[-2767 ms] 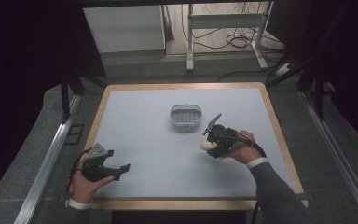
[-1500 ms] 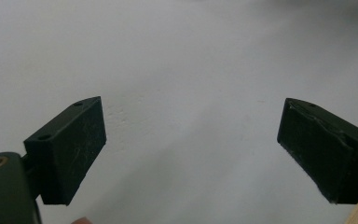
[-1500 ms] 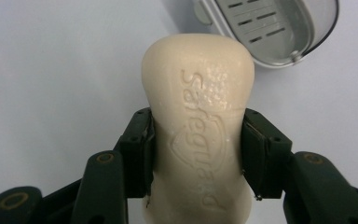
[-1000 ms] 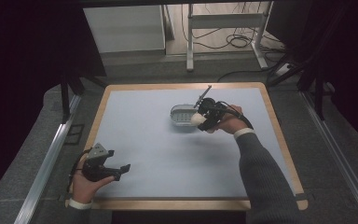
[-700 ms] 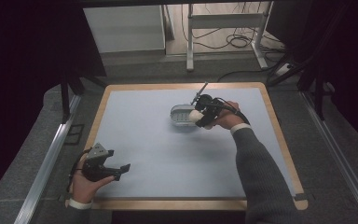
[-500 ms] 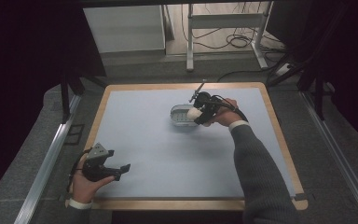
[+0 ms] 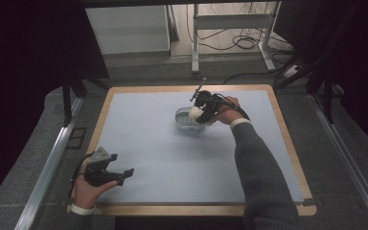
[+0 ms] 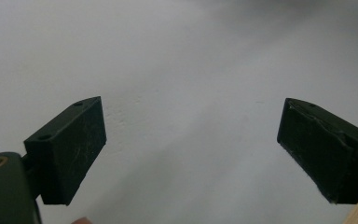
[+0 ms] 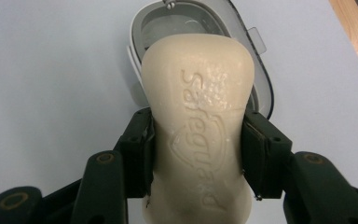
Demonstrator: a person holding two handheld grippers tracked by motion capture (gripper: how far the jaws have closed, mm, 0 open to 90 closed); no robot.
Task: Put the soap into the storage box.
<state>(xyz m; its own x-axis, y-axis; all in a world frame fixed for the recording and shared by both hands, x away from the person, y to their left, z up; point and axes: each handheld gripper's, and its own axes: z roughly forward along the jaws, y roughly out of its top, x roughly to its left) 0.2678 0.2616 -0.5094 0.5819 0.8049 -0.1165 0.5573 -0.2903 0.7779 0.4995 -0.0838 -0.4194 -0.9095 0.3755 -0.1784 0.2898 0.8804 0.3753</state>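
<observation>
A cream bar of soap with raised lettering sits between the jaws of my right gripper, which is shut on its narrow waist. In the high view the right gripper holds the soap just over a small grey oval soap dish at the middle back of the table. The same dish lies straight ahead under the soap's far end in the right gripper view. My left gripper rests at the near left of the table, open, its black pads wide apart over bare surface.
The table top is a pale blue mat with a wooden rim. A metal rail runs along the left side. Cables and a frame's legs lie on the floor beyond the far edge.
My right gripper has carried the soap from the near right of the mat up and leftward to the dish, ending over it. The left gripper has stayed where it was.
</observation>
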